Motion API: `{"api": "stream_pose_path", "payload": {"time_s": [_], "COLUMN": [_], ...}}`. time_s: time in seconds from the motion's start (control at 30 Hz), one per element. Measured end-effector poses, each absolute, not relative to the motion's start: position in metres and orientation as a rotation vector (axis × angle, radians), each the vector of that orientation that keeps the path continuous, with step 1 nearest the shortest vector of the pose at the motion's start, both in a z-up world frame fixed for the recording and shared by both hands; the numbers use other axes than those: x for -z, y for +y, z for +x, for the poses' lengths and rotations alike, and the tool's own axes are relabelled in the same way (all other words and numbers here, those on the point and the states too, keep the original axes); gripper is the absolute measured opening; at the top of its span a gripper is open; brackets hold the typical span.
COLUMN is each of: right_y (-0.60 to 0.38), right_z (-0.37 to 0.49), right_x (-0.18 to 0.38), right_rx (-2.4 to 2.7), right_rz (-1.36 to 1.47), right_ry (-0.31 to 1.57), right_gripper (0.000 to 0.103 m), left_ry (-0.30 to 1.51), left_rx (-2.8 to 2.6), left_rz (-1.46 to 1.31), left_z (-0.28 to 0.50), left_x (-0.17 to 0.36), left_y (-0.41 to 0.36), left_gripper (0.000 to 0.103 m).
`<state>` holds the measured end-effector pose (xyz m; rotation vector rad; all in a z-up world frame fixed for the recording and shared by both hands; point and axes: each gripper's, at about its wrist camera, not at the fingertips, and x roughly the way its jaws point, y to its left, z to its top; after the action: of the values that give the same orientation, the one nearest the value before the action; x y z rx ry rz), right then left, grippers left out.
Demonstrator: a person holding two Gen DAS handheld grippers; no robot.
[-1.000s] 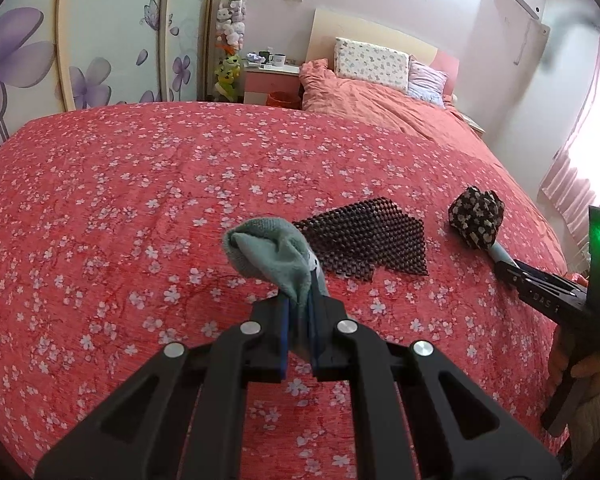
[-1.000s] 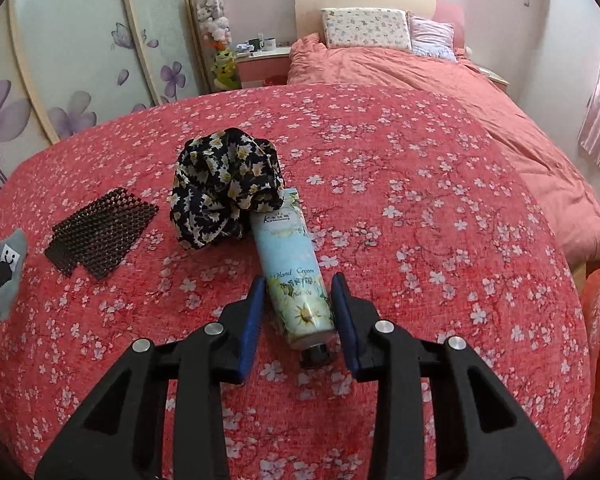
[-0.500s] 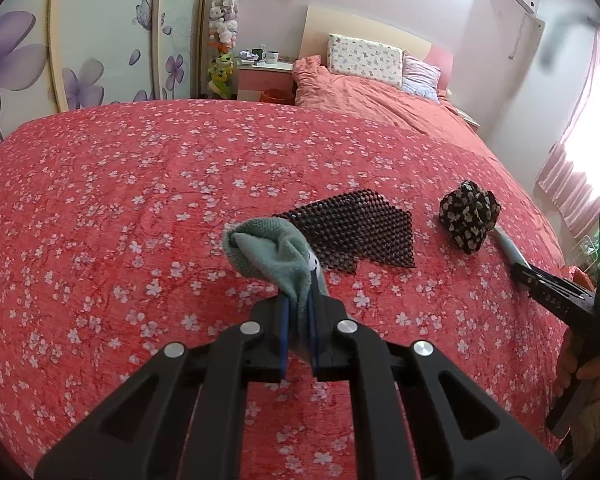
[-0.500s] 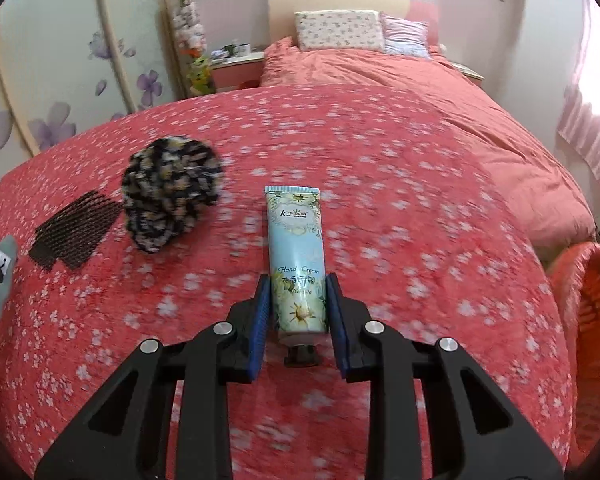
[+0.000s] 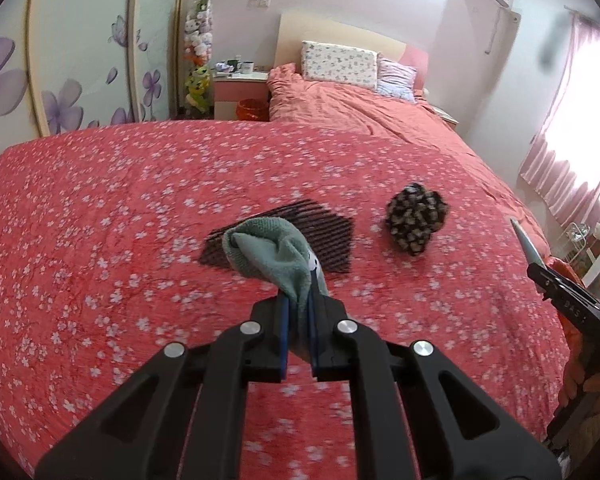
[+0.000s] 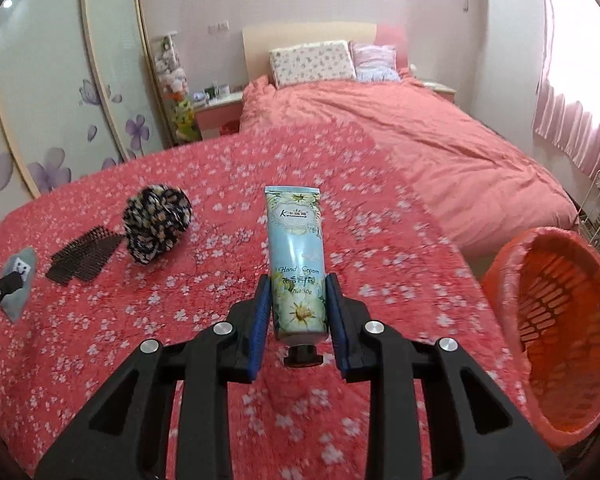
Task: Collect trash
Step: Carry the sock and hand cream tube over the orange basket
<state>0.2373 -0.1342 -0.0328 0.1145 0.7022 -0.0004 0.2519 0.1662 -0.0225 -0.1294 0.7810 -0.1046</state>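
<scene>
My left gripper [image 5: 299,334] is shut on a grey-green cloth [image 5: 270,258] and holds it above the red flowered cover [image 5: 100,240]. My right gripper [image 6: 299,322] is shut on a light-blue hand cream tube [image 6: 297,256], lifted off the cover, cap toward me. An orange plastic basket [image 6: 556,320] stands at the right, beside the surface. A black flowered fabric ball [image 5: 416,218] and a dark mesh mat [image 5: 328,236] lie on the cover. The ball [image 6: 156,222] and mat [image 6: 84,258] also show in the right wrist view.
A bed with a pink duvet [image 6: 440,148] and pillows [image 6: 312,62] lies beyond. A pink nightstand [image 5: 240,94] and a small orange bin [image 5: 253,109] stand by the wardrobe doors [image 5: 80,48]. Pink curtains [image 6: 572,92] hang at the right.
My right gripper closed on the tube and lifted it, swinging right so the orange basket came into view. My left gripper kept hold of the cloth and shifted a little.
</scene>
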Motion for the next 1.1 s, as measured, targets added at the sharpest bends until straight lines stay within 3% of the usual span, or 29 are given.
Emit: {"api": "stream_pose_path", "payload": {"time_s": [0.47, 1.1], "right_y": [-0.176, -0.271], "right_z": [0.181, 0.116], "right_x": [-0.006, -0.01], "right_rx": [0.069, 0.27], "right_rz": [0.186, 0.258], "right_ry": [0.548, 0.467], "right_gripper": [0.028, 0.028], "left_ry": [0.737, 0.695], "left_rx": [0.246, 0.625], "left_rz": [-0.072, 0.006], "left_z": [0.236, 0.208], "left_x": [-0.01, -0.039], "left_y": [0.084, -0.104], "left_gripper": [0.009, 0.009]}}
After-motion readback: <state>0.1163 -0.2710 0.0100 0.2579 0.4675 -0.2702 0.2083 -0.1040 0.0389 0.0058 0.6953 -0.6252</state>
